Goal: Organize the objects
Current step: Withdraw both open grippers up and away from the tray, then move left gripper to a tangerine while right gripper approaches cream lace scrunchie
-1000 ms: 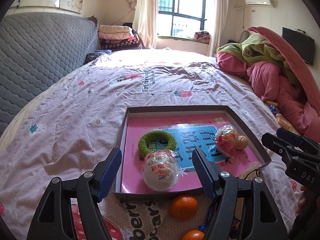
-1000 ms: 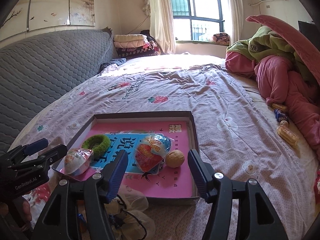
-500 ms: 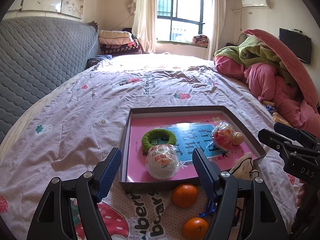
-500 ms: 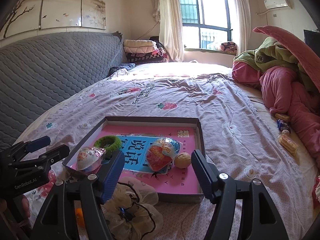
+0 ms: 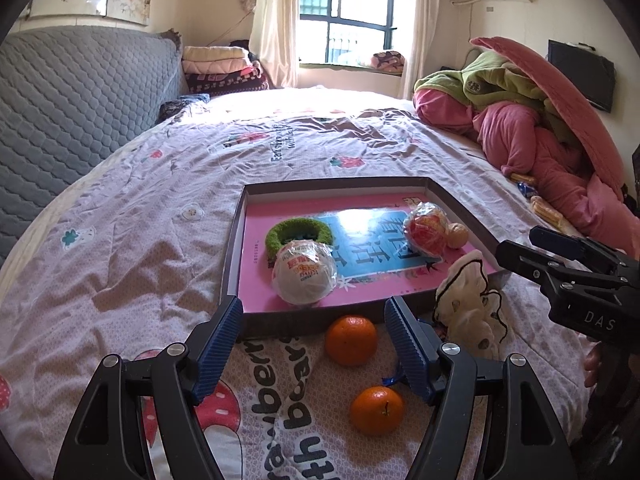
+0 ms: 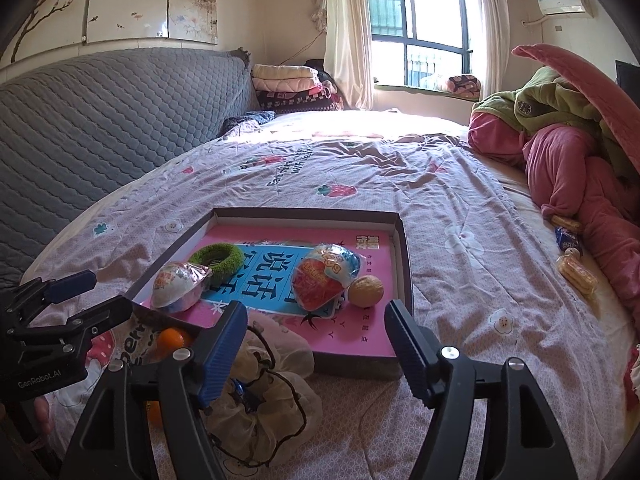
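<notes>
A shallow dark tray (image 5: 234, 248) (image 6: 406, 276) with a pink book in it lies on the bed. In it are a green ring (image 5: 299, 234) (image 6: 218, 256), a white wrapped egg toy (image 5: 304, 272) (image 6: 180, 286), a red wrapped egg toy (image 5: 426, 230) (image 6: 326, 280) and a walnut (image 5: 457, 235) (image 6: 365, 291). Two oranges (image 5: 351, 340) (image 5: 377, 410) lie before the tray. My left gripper (image 5: 314, 346) is open and empty above the near orange. My right gripper (image 6: 314, 344) is open and empty over a white mesh bag (image 6: 264, 396) (image 5: 468, 304).
A pink and green heap of bedding (image 5: 540, 120) (image 6: 572, 140) lies at the right. Snack packets (image 6: 576, 272) lie by it. A grey quilted headboard (image 5: 68, 100) runs along the left. Folded blankets (image 5: 224, 68) are stacked at the far end.
Both grippers have drawn back from the tray, bringing the two oranges and the mesh bag into view. Both stay open. The objects in the tray have not moved.
</notes>
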Tool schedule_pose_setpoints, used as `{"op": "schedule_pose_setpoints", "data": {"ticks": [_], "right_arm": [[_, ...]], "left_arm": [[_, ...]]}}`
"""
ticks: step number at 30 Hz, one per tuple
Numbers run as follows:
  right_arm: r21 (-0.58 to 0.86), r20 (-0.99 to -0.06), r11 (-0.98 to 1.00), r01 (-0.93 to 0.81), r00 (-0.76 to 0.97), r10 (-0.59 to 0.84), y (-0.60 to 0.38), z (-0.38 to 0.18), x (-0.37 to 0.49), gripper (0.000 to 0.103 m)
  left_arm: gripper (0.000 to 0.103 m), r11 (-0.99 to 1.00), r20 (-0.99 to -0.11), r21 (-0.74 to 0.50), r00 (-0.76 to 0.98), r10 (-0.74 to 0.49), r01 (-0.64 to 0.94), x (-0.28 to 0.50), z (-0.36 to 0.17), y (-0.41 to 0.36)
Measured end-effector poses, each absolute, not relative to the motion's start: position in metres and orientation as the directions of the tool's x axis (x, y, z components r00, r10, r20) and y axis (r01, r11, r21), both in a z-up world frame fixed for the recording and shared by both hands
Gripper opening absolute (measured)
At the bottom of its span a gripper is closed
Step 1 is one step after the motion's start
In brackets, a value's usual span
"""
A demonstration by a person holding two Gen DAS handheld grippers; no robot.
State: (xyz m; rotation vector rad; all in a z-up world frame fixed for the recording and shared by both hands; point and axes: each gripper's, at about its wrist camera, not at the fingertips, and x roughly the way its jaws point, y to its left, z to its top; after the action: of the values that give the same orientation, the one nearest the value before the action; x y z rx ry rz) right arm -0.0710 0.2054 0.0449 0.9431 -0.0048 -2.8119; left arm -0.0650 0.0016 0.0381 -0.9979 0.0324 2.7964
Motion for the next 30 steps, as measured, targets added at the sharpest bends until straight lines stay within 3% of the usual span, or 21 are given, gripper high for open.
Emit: {"op": "schedule_pose_setpoints", "data": {"ticks": [30], "right_arm": [[0.08,-0.677,-0.97,0.229,-0.701,-0.221,0.21,0.016,-0.055,0.071]], "left_arm": [[0.075,-0.956,-0.72,-0.022,-0.659,0.218,-0.293,-0.042,0.006,0.017]]}}
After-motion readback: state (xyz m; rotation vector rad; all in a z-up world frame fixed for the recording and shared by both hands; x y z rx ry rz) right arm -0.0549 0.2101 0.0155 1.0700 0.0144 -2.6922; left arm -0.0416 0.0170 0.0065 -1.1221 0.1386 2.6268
